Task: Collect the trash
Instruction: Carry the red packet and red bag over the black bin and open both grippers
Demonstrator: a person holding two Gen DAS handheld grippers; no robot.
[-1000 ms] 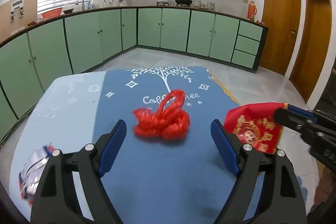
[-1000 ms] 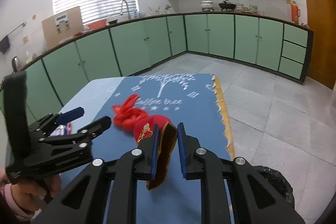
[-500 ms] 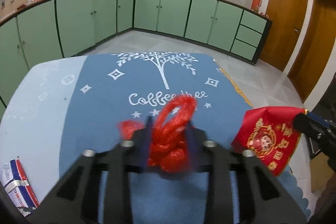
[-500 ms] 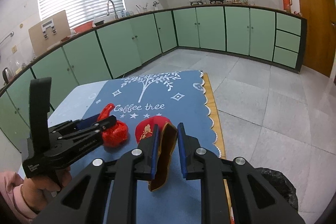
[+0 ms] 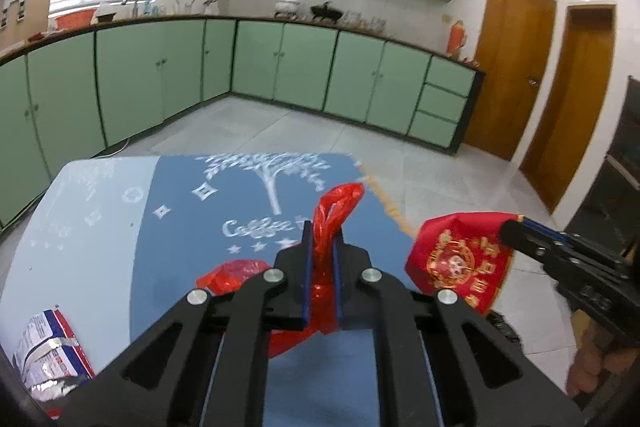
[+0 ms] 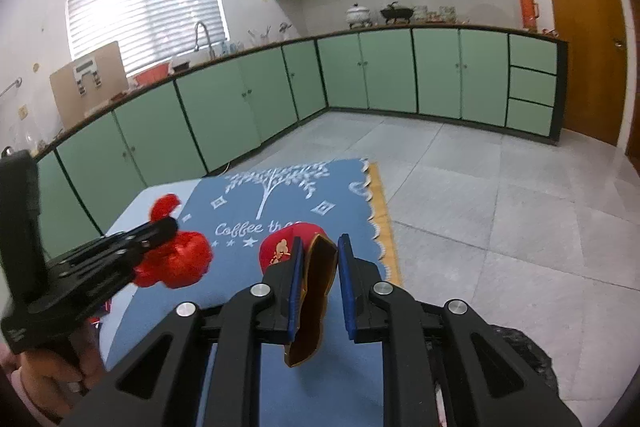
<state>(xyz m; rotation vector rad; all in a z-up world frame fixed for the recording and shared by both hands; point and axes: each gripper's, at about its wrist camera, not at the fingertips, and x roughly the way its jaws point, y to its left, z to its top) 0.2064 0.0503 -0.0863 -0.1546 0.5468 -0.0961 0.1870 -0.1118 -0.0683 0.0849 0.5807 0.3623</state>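
My left gripper (image 5: 321,247) is shut on a knotted red plastic bag (image 5: 334,211) and holds it above the blue tablecloth (image 5: 180,267); the bag (image 6: 176,259) hangs from it in the right wrist view too. My right gripper (image 6: 319,263) is shut on a red and gold wrapper (image 6: 314,291), held over the table's right edge. The same wrapper (image 5: 460,259) shows at the right in the left wrist view.
A crumpled white, red and blue packet (image 5: 48,351) lies at the table's near left corner. A black trash bag (image 6: 520,355) sits on the floor below right of the table. Green cabinets (image 6: 360,75) line the far walls.
My left gripper moved forward onto the red bag, shut on it and lifted it off the cloth. My right gripper kept hold of the wrapper.
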